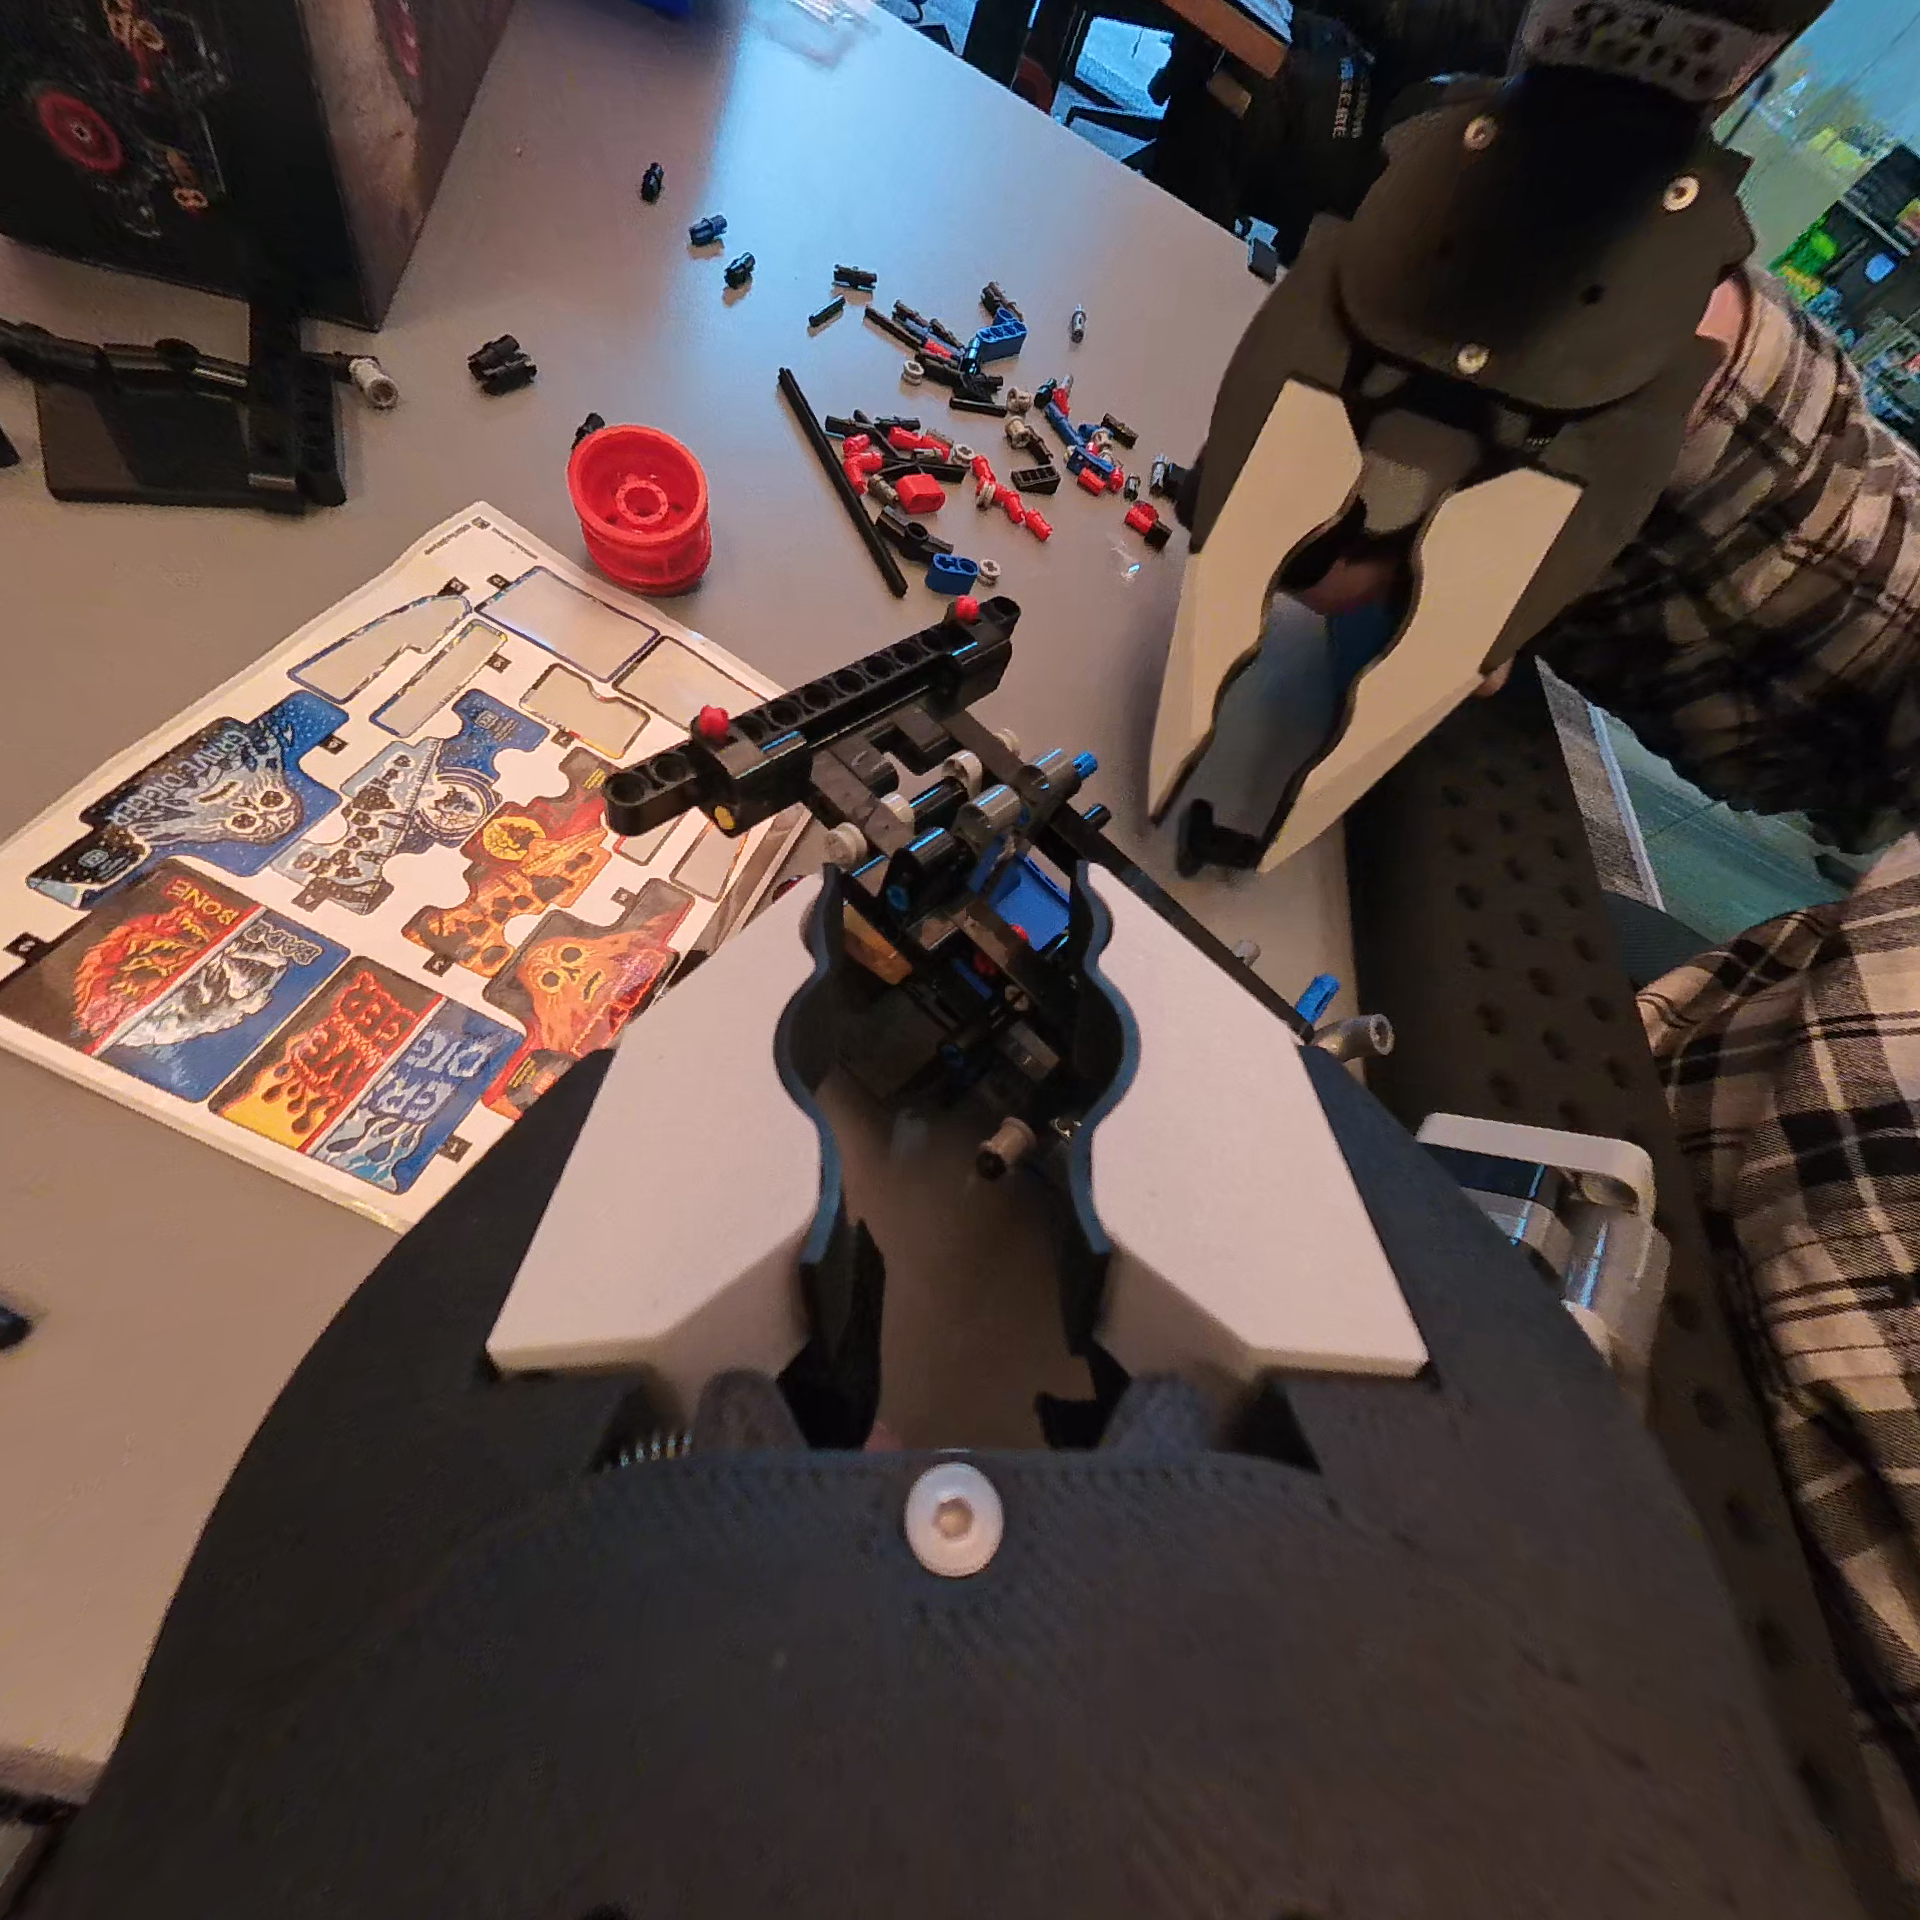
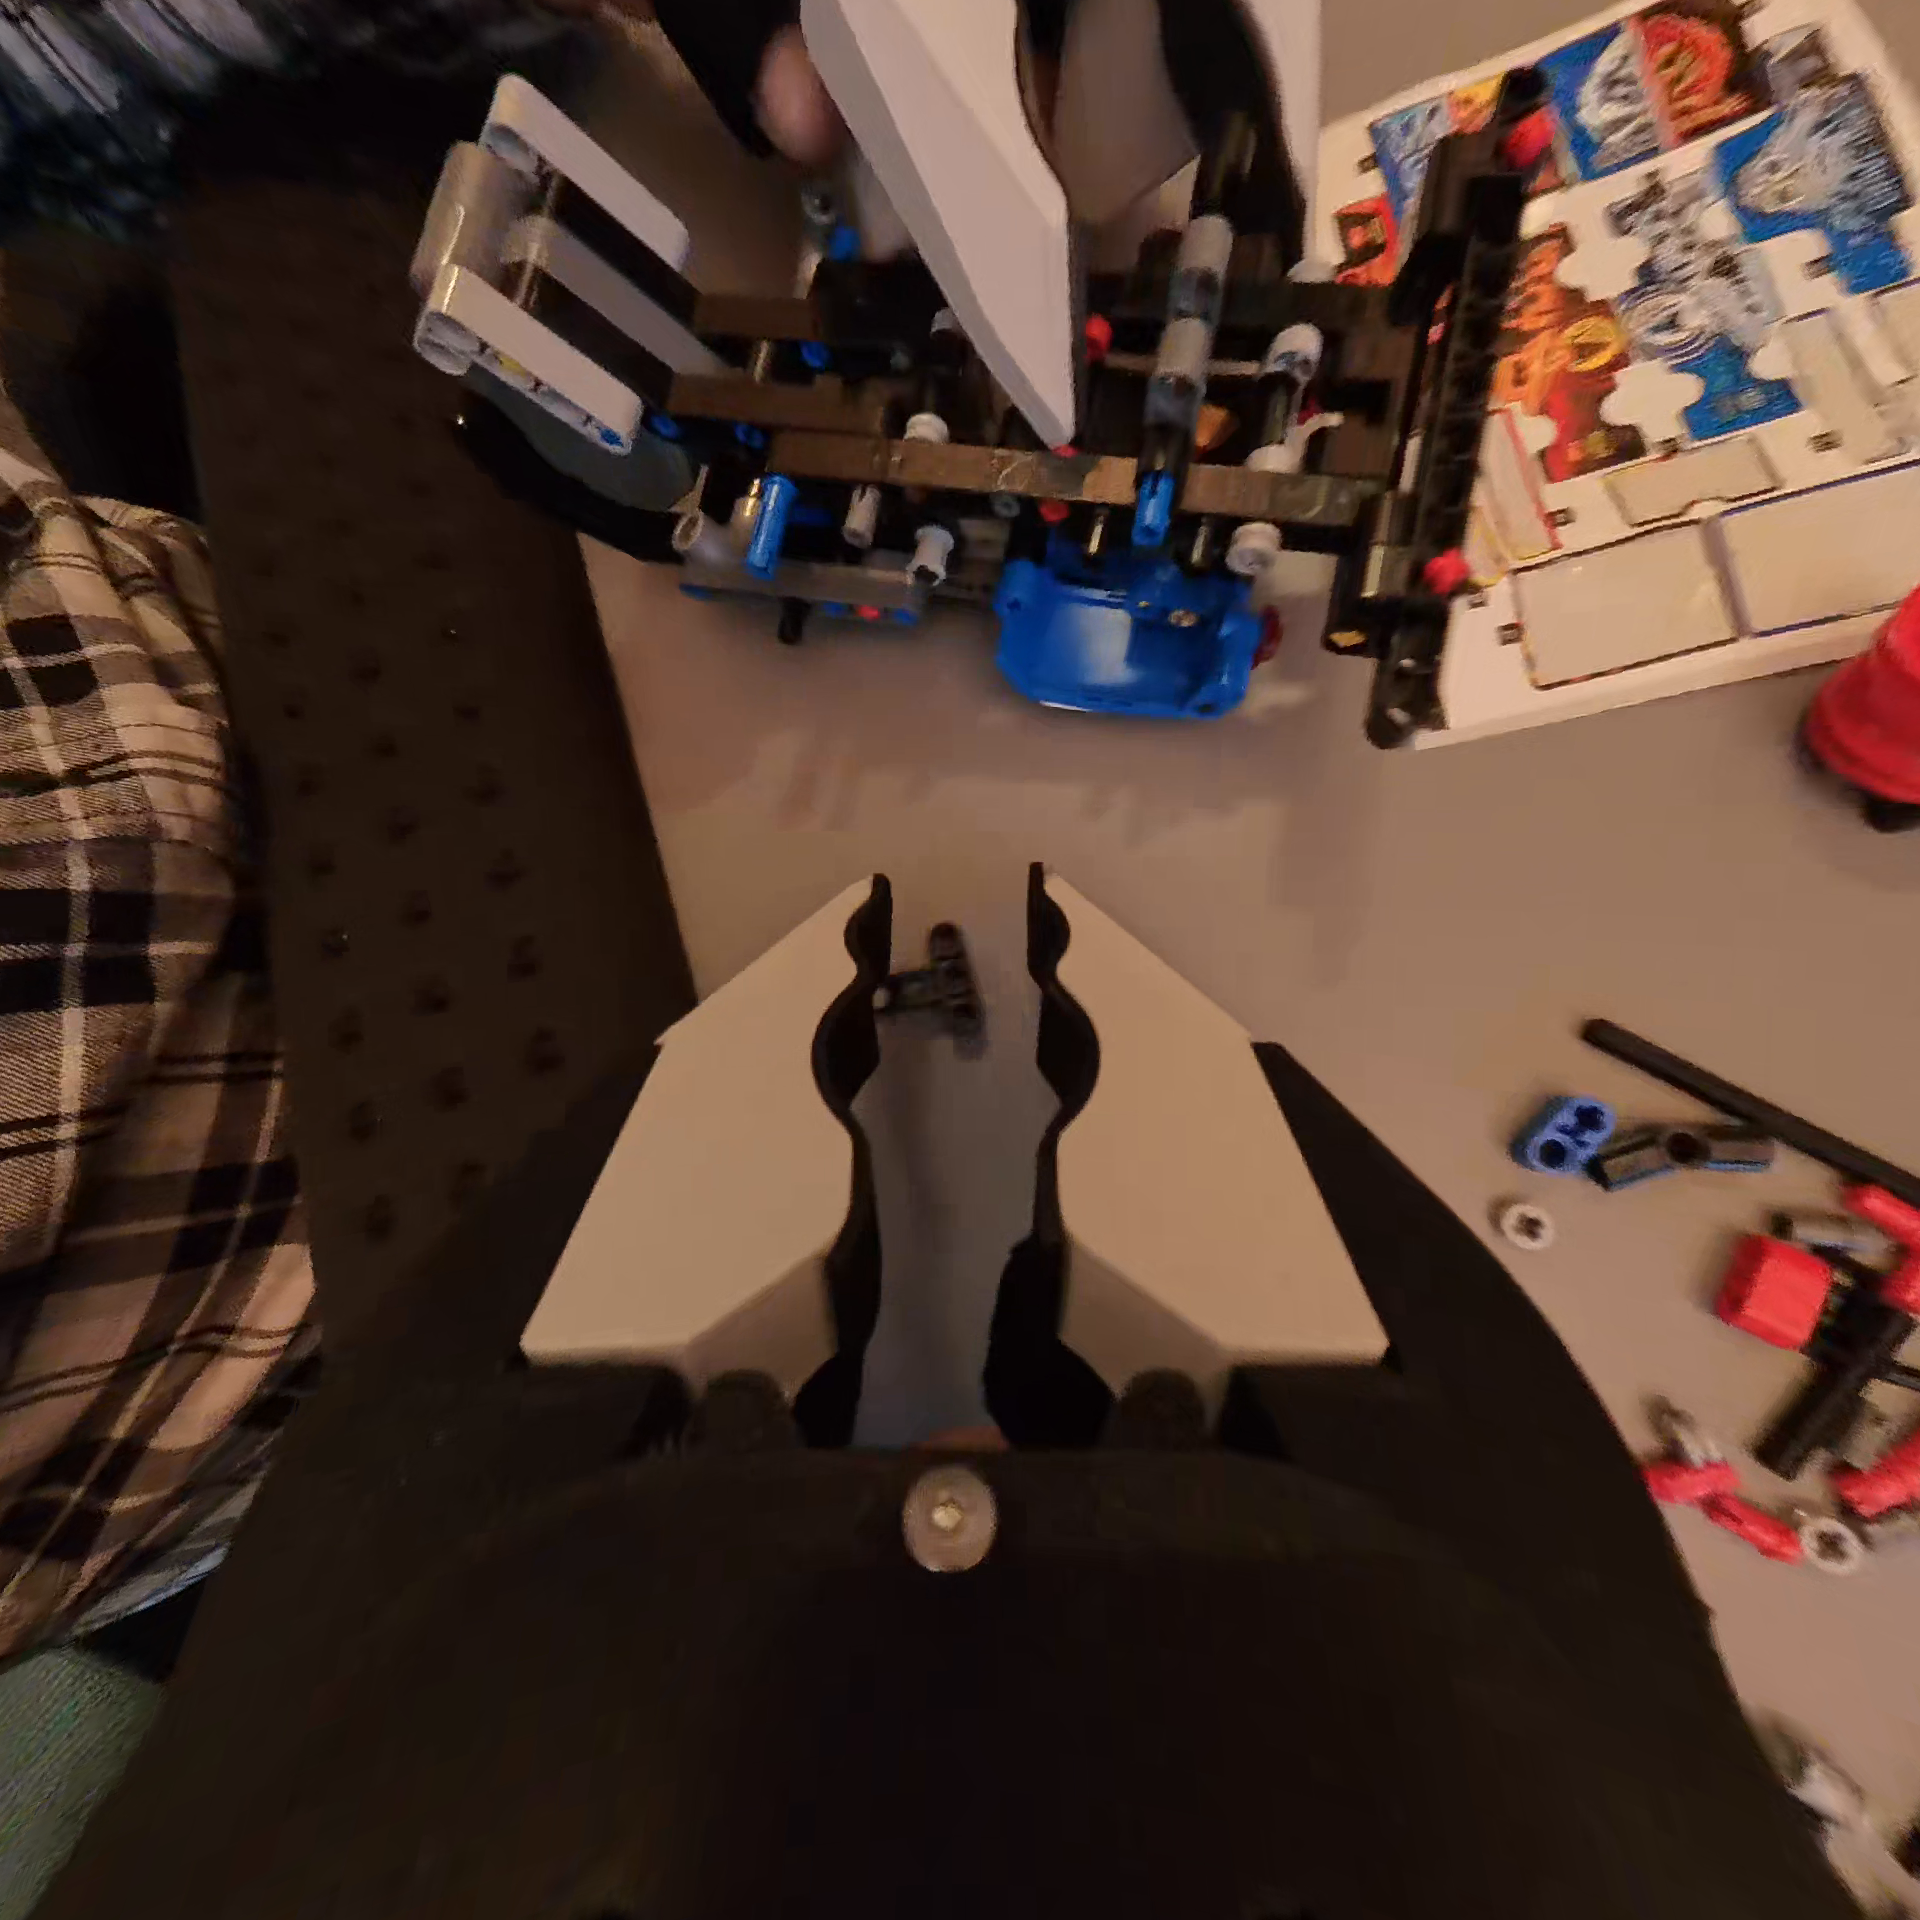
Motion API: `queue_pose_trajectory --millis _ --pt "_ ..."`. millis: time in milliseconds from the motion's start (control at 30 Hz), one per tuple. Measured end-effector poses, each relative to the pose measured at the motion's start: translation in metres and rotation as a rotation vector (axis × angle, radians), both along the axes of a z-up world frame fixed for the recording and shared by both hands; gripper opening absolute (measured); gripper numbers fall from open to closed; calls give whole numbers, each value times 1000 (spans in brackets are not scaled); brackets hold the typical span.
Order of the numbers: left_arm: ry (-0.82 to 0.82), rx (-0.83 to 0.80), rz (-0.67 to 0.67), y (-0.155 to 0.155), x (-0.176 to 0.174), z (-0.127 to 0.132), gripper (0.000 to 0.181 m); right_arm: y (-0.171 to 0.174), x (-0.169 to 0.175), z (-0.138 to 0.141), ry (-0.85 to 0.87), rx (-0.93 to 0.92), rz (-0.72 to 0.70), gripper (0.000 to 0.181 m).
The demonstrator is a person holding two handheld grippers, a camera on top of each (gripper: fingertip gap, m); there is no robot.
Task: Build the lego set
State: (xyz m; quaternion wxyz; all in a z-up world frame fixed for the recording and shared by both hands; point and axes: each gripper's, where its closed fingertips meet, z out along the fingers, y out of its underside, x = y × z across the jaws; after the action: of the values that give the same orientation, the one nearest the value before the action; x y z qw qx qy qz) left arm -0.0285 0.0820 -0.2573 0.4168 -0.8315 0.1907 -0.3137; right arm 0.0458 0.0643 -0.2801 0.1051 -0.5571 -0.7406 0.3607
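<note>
A half-built lego chassis (image 1: 831,727) of black beams with blue, grey and red pins stands on the grey table (image 1: 260,1403). My left gripper (image 1: 951,894) is shut on its middle. The right wrist view shows the chassis (image 2: 1039,478) with a blue housing (image 2: 1122,644) on its near side and the left gripper's white finger (image 2: 966,208) over it. My right gripper (image 2: 958,894) is open and points down at the table, with a small black lego piece (image 2: 940,987) lying between its fingers. The left wrist view shows the right gripper (image 1: 1226,831) to the right of the chassis.
A coloured sticker sheet (image 1: 343,831) lies left of the chassis, with a red wheel hub (image 1: 639,509) behind it. Several loose red, black and blue pieces (image 1: 987,447) and a long black axle (image 1: 842,483) lie farther back. A dark box (image 1: 208,135) stands far left. A plaid sleeve (image 1: 1766,520) and a black perforated surface (image 1: 1507,935) are at the right. There is about 9 centimeters between the tips of the two grippers. My left gripper's tips are some 11 centimeters from the red wheel hub (image 1: 639,509).
</note>
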Motion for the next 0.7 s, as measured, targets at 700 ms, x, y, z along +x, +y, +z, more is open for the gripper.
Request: queue_pose_trajectory --millis 700 --pt "-1 -1 -5 0 1 0 41 8 27 -7 -19 252 74 17"
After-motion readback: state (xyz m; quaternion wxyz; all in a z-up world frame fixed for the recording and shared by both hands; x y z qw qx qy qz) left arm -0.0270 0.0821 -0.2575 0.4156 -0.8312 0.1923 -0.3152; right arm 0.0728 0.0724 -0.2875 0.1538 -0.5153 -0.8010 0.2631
